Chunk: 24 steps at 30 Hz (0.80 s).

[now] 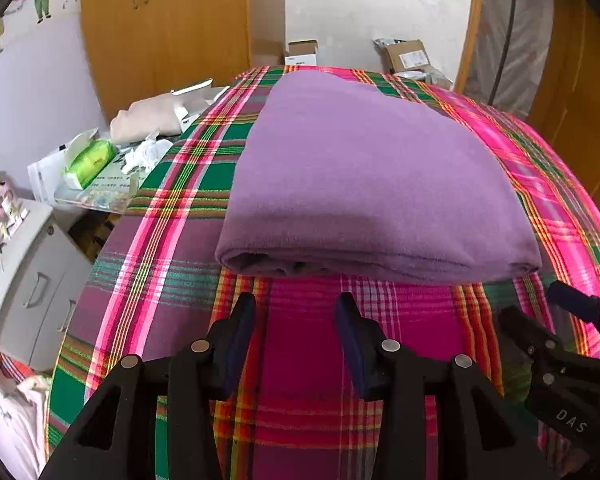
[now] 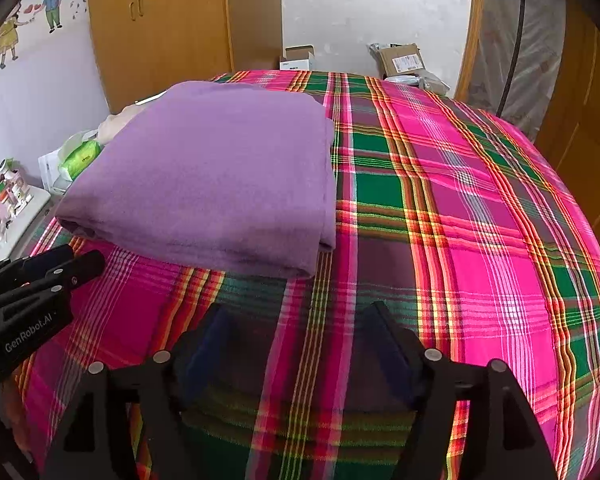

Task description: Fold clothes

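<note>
Since both claws are empty, start there: the left gripper [image 1: 296,308] has its jaws spread, holding nothing, hovering just short of the near edge of the purple garment [image 1: 364,184]. The right gripper [image 2: 300,320] is spread wide too, over bare bedspread [image 2: 480,208], a bit off to the garment's right side.

The garment itself lies on the plaid bedspread as a neat rectangular stack, several layers deep, with the rolled fold facing the grippers. Looks pretty much folded already, imo, maybe one more fold or just a tidy-up left.

Handling guess: it's a soft, fleecy or knit cloth, light, floppy, not slippery. It'll sag and the layers will slide apart if you pinch only the top sheet. I'd grab the two near corners, getting a finger under the whole stack so all layers come along together.

Past the bed on the left there's a green tissue pack [image 1: 90,162], and a wooden wardrobe [image 1: 160,28] behind it.
</note>
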{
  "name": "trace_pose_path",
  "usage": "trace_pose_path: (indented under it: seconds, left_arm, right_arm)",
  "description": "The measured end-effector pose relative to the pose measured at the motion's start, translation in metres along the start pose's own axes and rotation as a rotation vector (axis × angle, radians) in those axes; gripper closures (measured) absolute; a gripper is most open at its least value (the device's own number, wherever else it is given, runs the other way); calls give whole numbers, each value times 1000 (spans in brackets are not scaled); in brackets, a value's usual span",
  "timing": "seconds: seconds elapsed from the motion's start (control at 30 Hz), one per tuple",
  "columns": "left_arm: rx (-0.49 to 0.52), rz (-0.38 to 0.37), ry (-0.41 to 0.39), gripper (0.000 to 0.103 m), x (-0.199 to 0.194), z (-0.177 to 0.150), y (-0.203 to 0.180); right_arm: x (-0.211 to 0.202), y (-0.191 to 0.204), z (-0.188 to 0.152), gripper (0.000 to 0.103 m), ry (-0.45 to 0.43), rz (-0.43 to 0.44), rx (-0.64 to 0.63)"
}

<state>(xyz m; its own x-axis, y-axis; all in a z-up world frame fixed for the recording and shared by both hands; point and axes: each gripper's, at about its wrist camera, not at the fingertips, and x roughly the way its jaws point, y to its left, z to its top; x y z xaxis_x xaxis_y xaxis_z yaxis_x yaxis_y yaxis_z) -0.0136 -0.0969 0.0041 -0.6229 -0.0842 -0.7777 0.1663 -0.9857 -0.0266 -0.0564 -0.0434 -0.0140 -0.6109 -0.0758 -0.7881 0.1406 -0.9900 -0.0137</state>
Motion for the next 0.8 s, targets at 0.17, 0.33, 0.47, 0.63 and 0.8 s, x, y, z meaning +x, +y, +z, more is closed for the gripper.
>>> trace_pose_path:
  seconds: [0.17,0.33,0.47,0.63,0.8]
  left_arm:
    - [-1,19,-12,58,3,1,-2]
    - [-6,25,-12,57,2,2,-3]
    - [-5,25,-12,57,2,2,-3]
    - [-5,25,-12,57,2,2,-3]
    - [-3,27,-12,57,2,2,-3]
  right_arm:
    - [3,0,3,25,4,-4,-1]
    - [2,0,2,24,4,-3,0]
    - [2,1,1,24,3,-4,0]
    - [2,1,1,24,4,-5,0]
    - [2,1,1,24,3,-4,-1]
